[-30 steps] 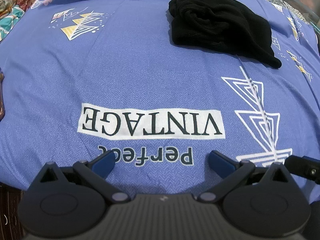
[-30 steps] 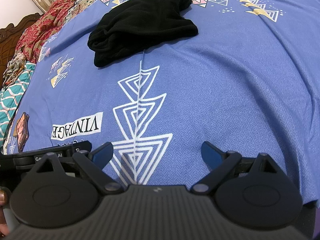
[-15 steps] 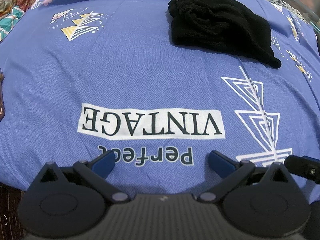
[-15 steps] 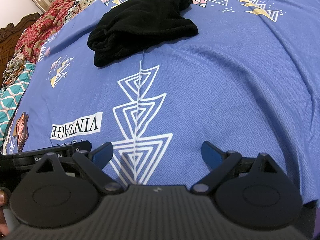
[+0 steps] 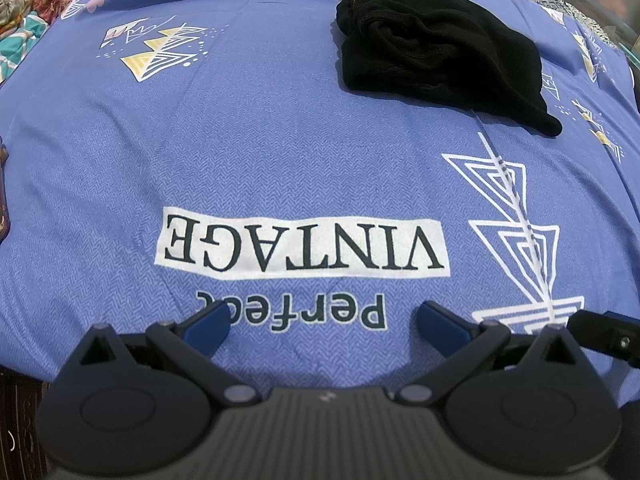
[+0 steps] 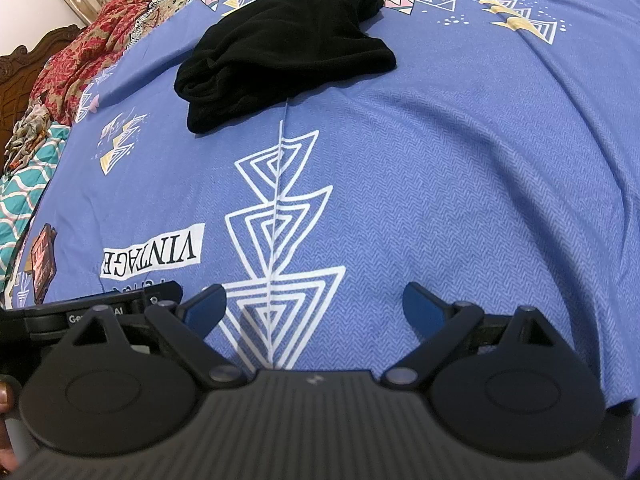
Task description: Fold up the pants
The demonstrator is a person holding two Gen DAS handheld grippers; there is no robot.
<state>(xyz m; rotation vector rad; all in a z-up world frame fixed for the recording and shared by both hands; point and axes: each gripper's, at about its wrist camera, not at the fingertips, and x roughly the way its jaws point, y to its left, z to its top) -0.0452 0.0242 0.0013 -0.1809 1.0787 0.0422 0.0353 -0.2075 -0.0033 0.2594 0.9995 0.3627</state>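
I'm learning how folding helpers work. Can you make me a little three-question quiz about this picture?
1. True or false: the left hand-held gripper is squeezing the black pants.
2. Pick one. The pants lie A) spread flat, B) in a bunched heap, C) hanging off the bed.
3. Fill in: the big word printed on the blue bedsheet in the white box is ____.

Key
1. False. Both it and the right hand-held gripper are open, near the bed's edge, apart from the pants.
2. B.
3. VINTAGE, seen upside down.
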